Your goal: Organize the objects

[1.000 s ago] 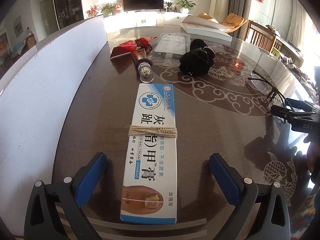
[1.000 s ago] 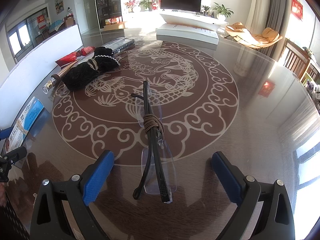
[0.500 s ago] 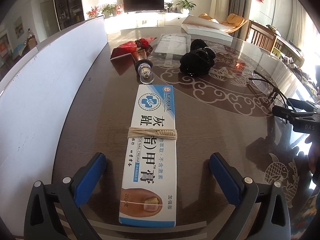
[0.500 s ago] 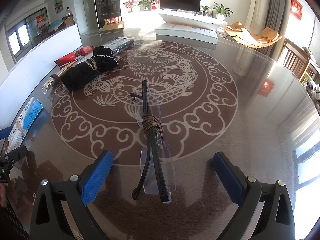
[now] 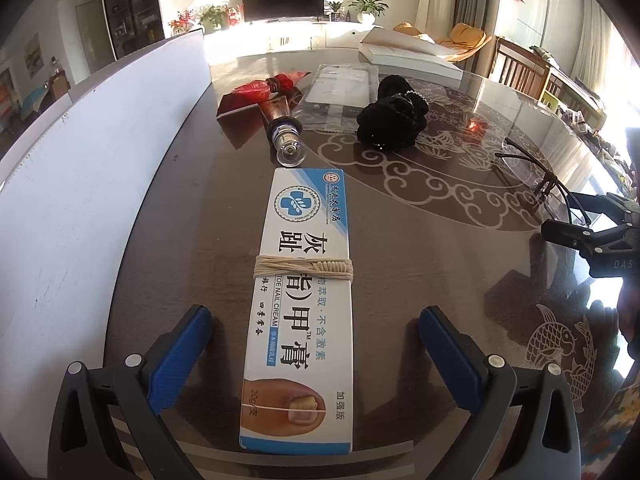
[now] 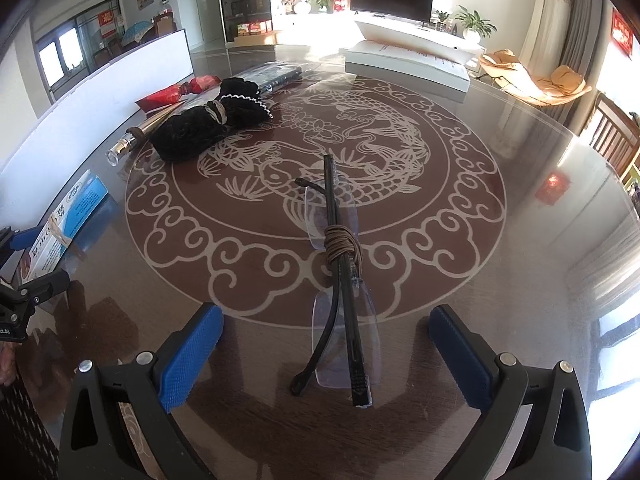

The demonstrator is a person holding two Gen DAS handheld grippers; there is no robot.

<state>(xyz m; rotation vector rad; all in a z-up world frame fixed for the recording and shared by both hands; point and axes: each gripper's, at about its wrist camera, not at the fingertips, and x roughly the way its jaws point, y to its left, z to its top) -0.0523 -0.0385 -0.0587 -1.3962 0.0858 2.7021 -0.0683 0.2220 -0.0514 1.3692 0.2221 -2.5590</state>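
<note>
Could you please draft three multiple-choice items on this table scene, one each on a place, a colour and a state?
1. Where does the nail cream box lie?
A. Between the open fingers of the left hand-held gripper
B. On top of the black fabric bundle
C. Beside the television

2. What colour are the pads on the fingers of the right hand-held gripper?
A. Red
B. Blue
C. Yellow

3. In what state are the folded glasses?
A. Clamped in the gripper
B. Lying on the table, tied round with brown cord
C. Standing unfolded on end

Answers: 1 A, the box runs lengthwise between the two left fingers, untouched. 2 B, both pads are plainly blue. 3 B, cord is wound round the folded arms and the fingers stand wide on either side.
</note>
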